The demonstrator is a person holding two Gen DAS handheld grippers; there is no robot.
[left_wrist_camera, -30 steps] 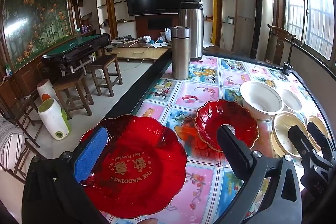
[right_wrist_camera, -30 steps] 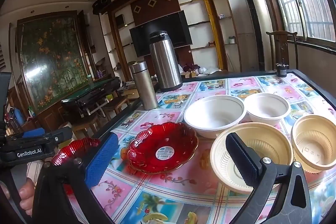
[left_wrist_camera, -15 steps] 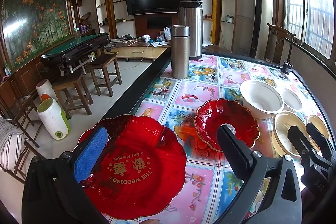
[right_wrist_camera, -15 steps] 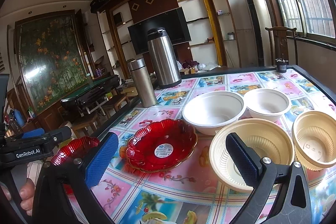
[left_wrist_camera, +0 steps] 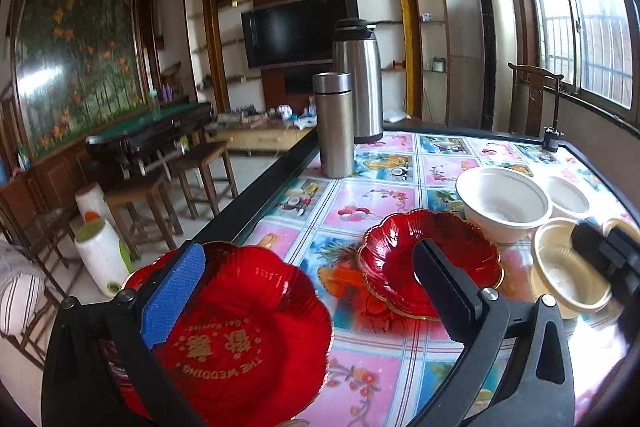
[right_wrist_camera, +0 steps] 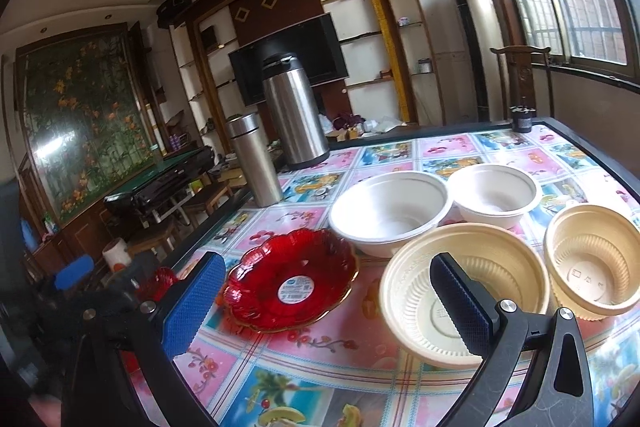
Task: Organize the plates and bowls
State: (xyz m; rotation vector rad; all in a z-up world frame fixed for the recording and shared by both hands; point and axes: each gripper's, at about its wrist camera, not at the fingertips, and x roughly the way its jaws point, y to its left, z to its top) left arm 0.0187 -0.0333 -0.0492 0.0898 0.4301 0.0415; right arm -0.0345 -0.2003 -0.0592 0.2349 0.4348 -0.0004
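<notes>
A large red plate point(left_wrist_camera: 240, 339) with gold lettering lies at the table's near left corner, under and between the fingers of my left gripper point(left_wrist_camera: 310, 291), which is open. Its rim point(right_wrist_camera: 160, 281) shows in the right wrist view. A smaller red plate point(right_wrist_camera: 292, 283) sits mid-table, just ahead of my open right gripper point(right_wrist_camera: 328, 303), whose fingers hold nothing. Right of it stand a large beige bowl point(right_wrist_camera: 460, 291) and a small beige bowl point(right_wrist_camera: 592, 259). Behind them are a large white bowl point(right_wrist_camera: 388, 211) and a small white bowl point(right_wrist_camera: 494, 193).
A steel flask point(left_wrist_camera: 334, 125) and a taller steel thermos jug point(left_wrist_camera: 358, 79) stand at the table's far left. A small dark jar point(right_wrist_camera: 522, 119) sits at the far right corner. The table's dark left edge point(left_wrist_camera: 256, 203) drops to a floor with wooden stools point(left_wrist_camera: 136, 203).
The left wrist view has tipped upward, so the table and plates sit lower in frame. The right wrist view has shifted slightly. Both grippers stay open and no dish has moved.
</notes>
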